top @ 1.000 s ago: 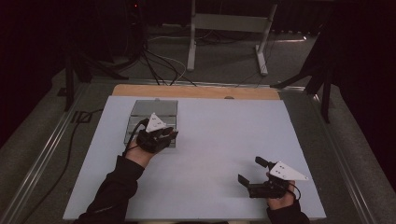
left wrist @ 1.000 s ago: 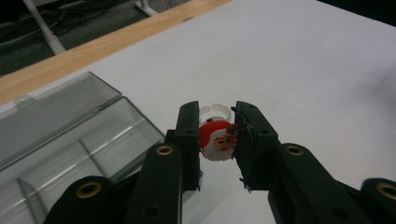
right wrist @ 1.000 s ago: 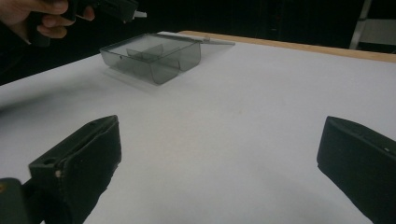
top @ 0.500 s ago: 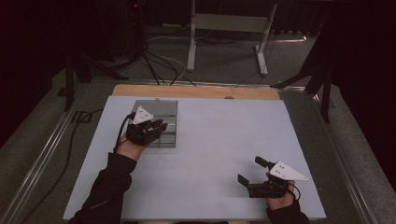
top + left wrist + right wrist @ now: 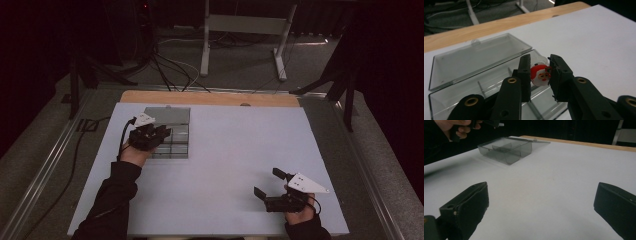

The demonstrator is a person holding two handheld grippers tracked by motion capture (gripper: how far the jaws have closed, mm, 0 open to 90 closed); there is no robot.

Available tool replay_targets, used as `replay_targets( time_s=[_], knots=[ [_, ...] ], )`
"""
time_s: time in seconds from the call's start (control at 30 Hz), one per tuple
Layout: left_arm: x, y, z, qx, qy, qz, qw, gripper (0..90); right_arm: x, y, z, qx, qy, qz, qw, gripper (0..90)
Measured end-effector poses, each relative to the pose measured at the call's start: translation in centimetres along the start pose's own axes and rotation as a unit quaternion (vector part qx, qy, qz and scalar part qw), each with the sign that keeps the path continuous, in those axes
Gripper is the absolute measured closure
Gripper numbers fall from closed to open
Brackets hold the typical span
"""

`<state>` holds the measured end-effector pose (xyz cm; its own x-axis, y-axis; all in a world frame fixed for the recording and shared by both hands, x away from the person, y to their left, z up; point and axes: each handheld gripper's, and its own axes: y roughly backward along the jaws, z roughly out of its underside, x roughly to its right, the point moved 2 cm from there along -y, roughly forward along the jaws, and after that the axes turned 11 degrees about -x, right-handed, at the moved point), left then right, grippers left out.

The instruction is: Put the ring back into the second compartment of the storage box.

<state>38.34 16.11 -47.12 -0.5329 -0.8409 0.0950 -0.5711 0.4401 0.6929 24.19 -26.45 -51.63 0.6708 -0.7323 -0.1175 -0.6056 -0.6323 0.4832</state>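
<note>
A clear plastic compartment box (image 5: 177, 145) lies open at the table's back left, its lid (image 5: 477, 56) folded flat behind it. My left gripper (image 5: 162, 134) hovers over the box's left part, shut on a small round Santa-face trinket (image 5: 541, 75), red and white, pinched between the two black pads. The box (image 5: 505, 150) has dividers inside. My right gripper (image 5: 270, 184) rests low near the table's front right, open with nothing between its fingers (image 5: 470, 206), far from the box.
The white table top (image 5: 235, 145) has a wooden strip (image 5: 210, 98) along its far edge. Cables and a metal stand's legs (image 5: 245, 25) lie on the floor beyond. Metal rails run along both table sides.
My left hand has carried the trinket leftward and a little down, from the box's right part to over its left part. The right gripper has stayed put.
</note>
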Motion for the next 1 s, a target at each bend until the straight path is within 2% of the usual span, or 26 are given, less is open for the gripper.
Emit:
replay_targets(
  time_s=[0.23, 0.5, 0.8, 1.0],
  knots=[
    [-1.2, -1.3, 0.5, -0.026, 0.007, -0.020, 0.9994, 73.0, 0.0, 0.0, 0.1, -0.003, 0.000, -0.001, 1.0000, 0.0],
    [-2.1, -2.5, 1.1, -0.056, 0.012, -0.022, 0.9981, 72.9, 0.0, -0.1, 0.1, -0.003, 0.000, -0.002, 1.0000, 0.0],
    [-2.4, -3.4, 1.1, -0.089, -0.006, -0.049, 0.9948, 72.9, 0.0, -0.1, 0.1, -0.005, 0.000, -0.002, 1.0000, 0.0],
    [-2.5, -3.8, 0.8, -0.105, -0.019, -0.055, 0.9928, 72.8, 0.0, -0.2, 0.2, -0.007, -0.002, -0.001, 1.0000, 0.0]
  ],
)
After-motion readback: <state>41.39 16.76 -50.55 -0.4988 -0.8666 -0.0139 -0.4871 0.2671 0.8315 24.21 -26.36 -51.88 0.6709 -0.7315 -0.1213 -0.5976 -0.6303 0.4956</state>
